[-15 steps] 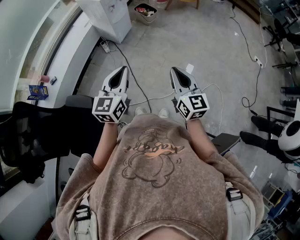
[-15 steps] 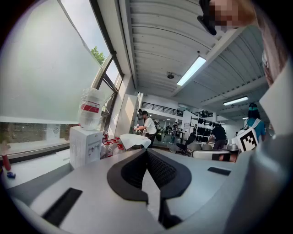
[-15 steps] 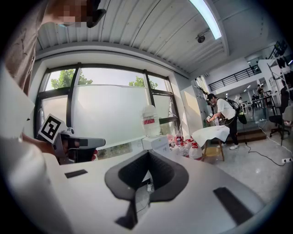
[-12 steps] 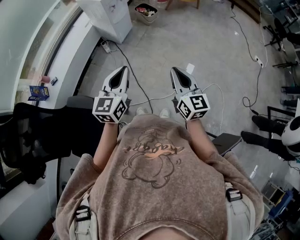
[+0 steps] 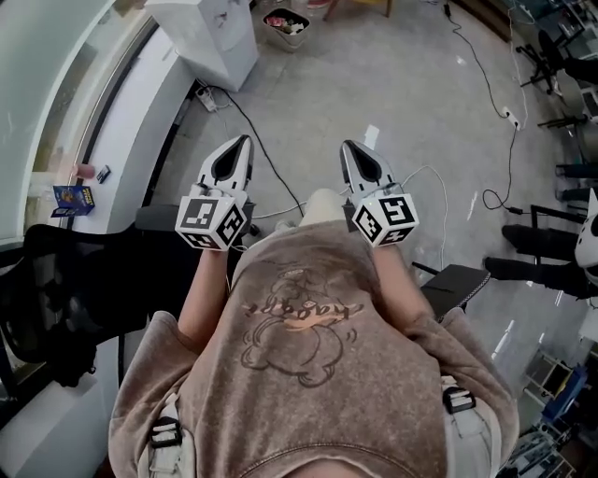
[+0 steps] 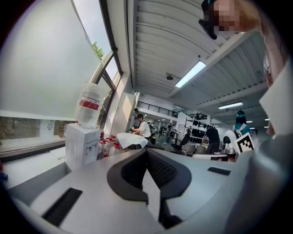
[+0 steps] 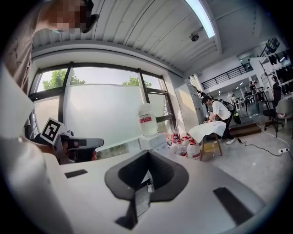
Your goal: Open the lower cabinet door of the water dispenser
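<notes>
The water dispenser (image 5: 210, 33) is a white box on the floor at the top left of the head view, well ahead of both grippers. A clear bottle stands on the water dispenser (image 6: 84, 142) in the left gripper view, and the dispenser (image 7: 153, 139) shows small and far in the right gripper view. Its lower cabinet door cannot be made out. My left gripper (image 5: 246, 140) and right gripper (image 5: 345, 144) are held side by side at chest height, pointing level toward the dispenser. Both are shut with nothing between the jaws.
A black office chair (image 5: 65, 280) stands close at my left beside the white window ledge (image 5: 126, 131). Cables (image 5: 266, 154) run across the grey floor. A bin (image 5: 288, 23) sits next to the dispenser, and another black chair base (image 5: 458, 280) at right. Several water jugs (image 7: 192, 147) stand beyond.
A knee has come up between the grippers where shoes showed before, and the floor has shifted slightly in the view. Both grippers keep their pose and stay shut.
</notes>
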